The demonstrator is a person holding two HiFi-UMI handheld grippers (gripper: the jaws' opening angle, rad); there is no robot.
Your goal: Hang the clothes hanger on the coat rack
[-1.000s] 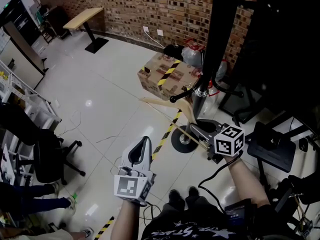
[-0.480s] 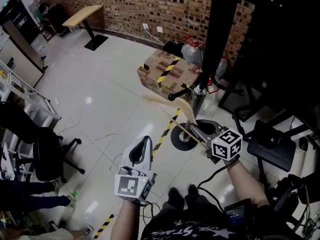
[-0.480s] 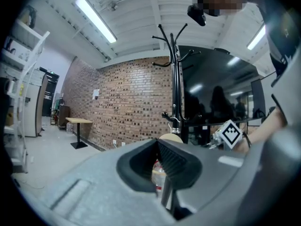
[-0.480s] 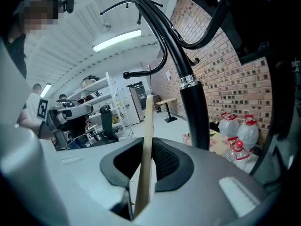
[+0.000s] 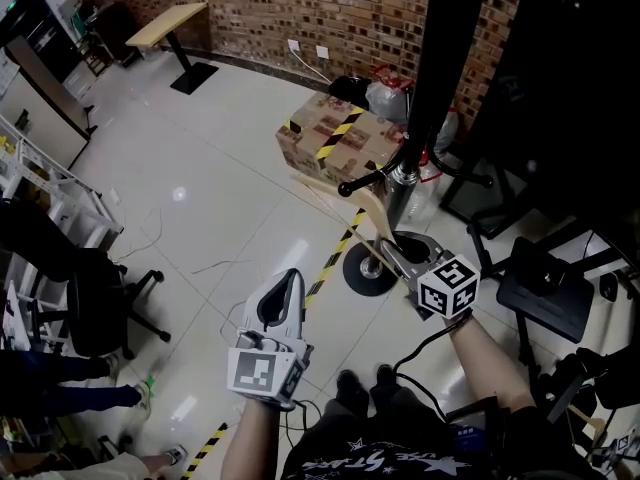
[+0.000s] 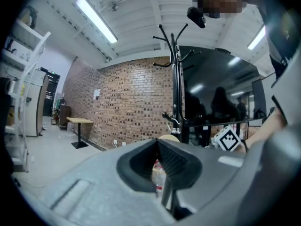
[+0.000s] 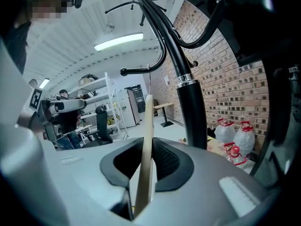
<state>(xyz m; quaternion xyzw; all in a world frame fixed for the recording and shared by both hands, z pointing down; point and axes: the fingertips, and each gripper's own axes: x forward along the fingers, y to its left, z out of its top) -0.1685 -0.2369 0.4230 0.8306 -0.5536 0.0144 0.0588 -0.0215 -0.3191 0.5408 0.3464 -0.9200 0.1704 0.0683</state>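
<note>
Pinching wooden hanger (image 7: 147, 121) in right tongs (image 7: 148, 147) beside coat rack (image 5: 430, 78)
Holding it tilted above the floor (image 5: 220, 198), with left tongs (image 6: 158, 142) pressed together, empty; cardboard box (image 5: 335, 138) print too small to read

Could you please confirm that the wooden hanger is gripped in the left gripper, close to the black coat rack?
Not quite: the wooden hanger is gripped in the right gripper, not the left gripper, close to the black coat rack. The right gripper view shows its jaws closed on the hanger.
</note>
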